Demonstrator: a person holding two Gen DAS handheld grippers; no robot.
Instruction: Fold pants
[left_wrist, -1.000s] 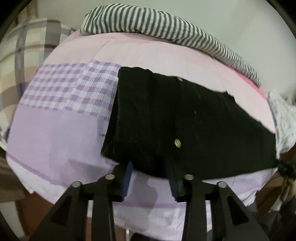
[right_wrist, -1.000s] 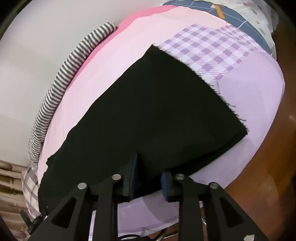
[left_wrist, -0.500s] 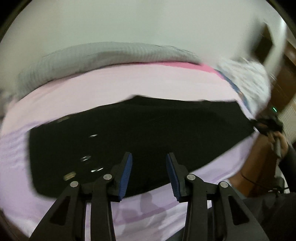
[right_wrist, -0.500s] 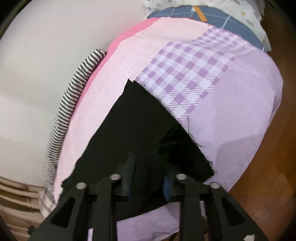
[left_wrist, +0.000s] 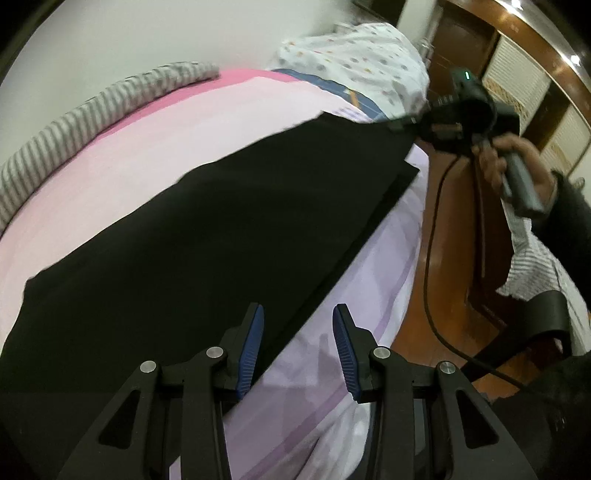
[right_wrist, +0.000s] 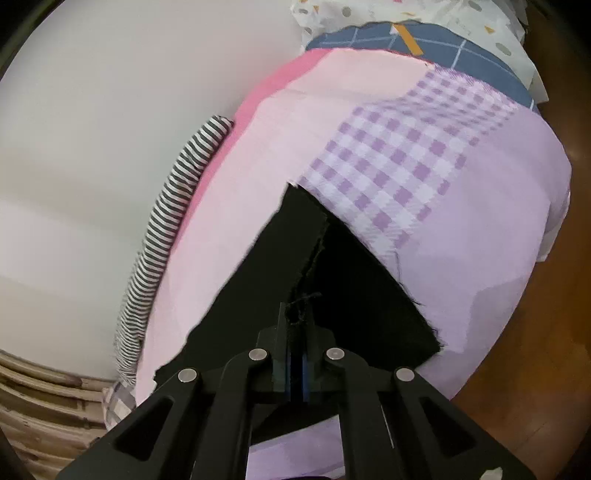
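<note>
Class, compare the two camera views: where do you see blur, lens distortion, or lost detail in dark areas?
Left wrist: motion-softened striped blanket, bed bulging from the fisheye. Right wrist: sharper, stripes crisp, same curved bed edges. In both, the black pants lose fold detail to darkness.

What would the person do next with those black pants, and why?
Probably close the left gripper on the pants' near edge: its jaws stand open over that edge, holding nothing, while the right gripper is already shut on the hem end, lifted off the bed.
</note>
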